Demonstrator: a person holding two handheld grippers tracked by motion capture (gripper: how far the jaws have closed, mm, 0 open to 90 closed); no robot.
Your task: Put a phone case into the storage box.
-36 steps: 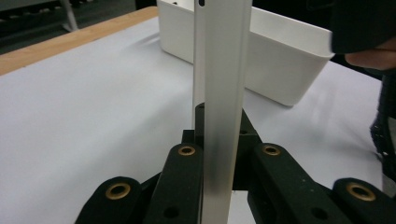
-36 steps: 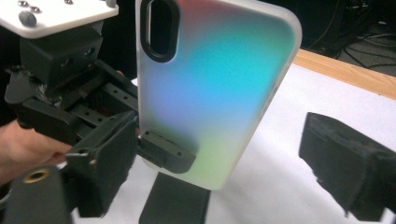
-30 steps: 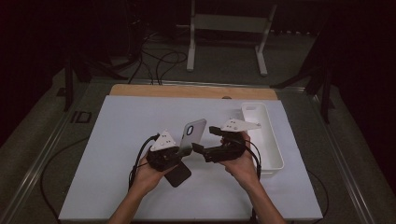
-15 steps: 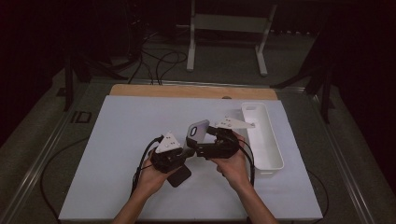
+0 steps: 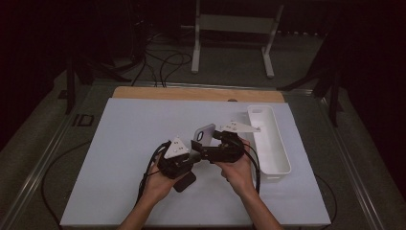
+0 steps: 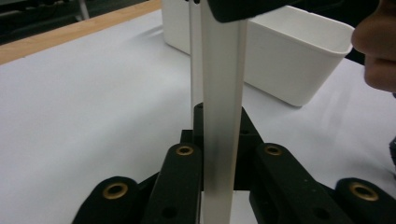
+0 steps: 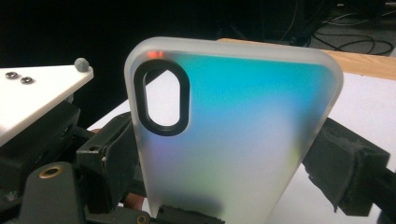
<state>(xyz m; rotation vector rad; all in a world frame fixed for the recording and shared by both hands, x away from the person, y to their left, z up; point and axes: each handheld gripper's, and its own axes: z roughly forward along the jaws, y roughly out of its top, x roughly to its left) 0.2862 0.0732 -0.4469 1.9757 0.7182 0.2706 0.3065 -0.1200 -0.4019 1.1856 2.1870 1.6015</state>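
Dark room all around, and a big white sheet point(image 5: 119, 163) covers my table. I use the white bin point(image 5: 275, 158) as my marker; it sits at the right side of the sheet.

Going left to right: my left gripper point(image 5: 184, 160) is to the left of the bin, near the middle of the sheet. Its jaws are closed tight on the thin edge of a phone case point(image 6: 219, 107), which stands straight up between them in the left gripper view. A dark flat thing point(image 5: 184, 181) lies on the sheet under that hand; I cannot tell what it is.

Next comes the case itself point(image 5: 204, 134), held up off the sheet, just left of the bin. It is frosted and see-through, with soft blue and green colors, round corners, and a black ring around the camera hole point(image 7: 161, 100).

My right gripper point(image 5: 213, 152) is between the case and the bin. Its padded jaws sit on both sides of the case, but I cannot tell if they squeeze it.

I think I am holding the case with two tools, maybe to pass it over or put it in the bin. The next move needs one firm grip before the other lets go, or the case could slip.
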